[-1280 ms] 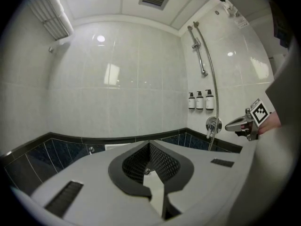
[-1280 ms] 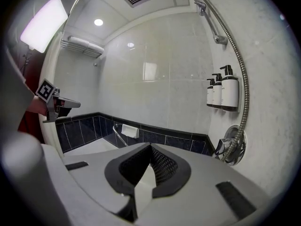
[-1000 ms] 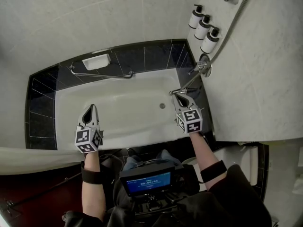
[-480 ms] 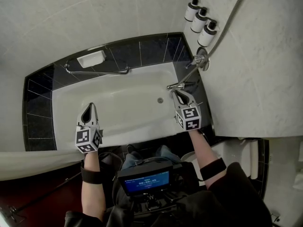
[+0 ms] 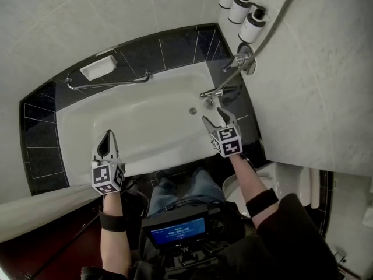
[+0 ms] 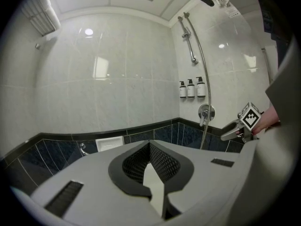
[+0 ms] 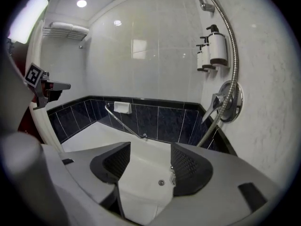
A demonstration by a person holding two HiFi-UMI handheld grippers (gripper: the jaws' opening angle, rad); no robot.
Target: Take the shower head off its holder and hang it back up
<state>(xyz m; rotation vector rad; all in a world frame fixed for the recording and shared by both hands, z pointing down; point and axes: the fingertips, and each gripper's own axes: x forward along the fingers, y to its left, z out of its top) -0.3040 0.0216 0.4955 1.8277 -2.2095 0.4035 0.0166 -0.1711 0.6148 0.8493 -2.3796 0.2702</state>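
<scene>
We list first the shower head (image 6: 186, 17): we place it at the top of the wall rail (image 6: 191, 46), where the hose (image 6: 207, 79) ends; it shows only in the left gripper view, too small for us to tell its form. It sits high on the wall at the tub's tap end, well above and well apart from both grippers, touched by neither. The hose hangs in a long curve down to the round chrome valve (image 5: 245, 60). Beside the hose we count three pump bottles (image 5: 240, 9) in a row on the wall, and below the valve the spout (image 5: 211, 92). The right gripper (image 5: 216, 118) hangs over the tap end of the bathtub (image 5: 87, 127), near the spout and apart from it; its jaws have just been opening and stand spread, with only the tub floor and the drain (image 5: 192, 111) showing in the gap. The left gripper (image 5: 107, 134) is over the near rim, well apart from the right, jaws pressed together on nothing. On the far dark-tiled ledge we note a grab bar (image 5: 108, 84) and a white soap dish (image 5: 97, 67)
</scene>
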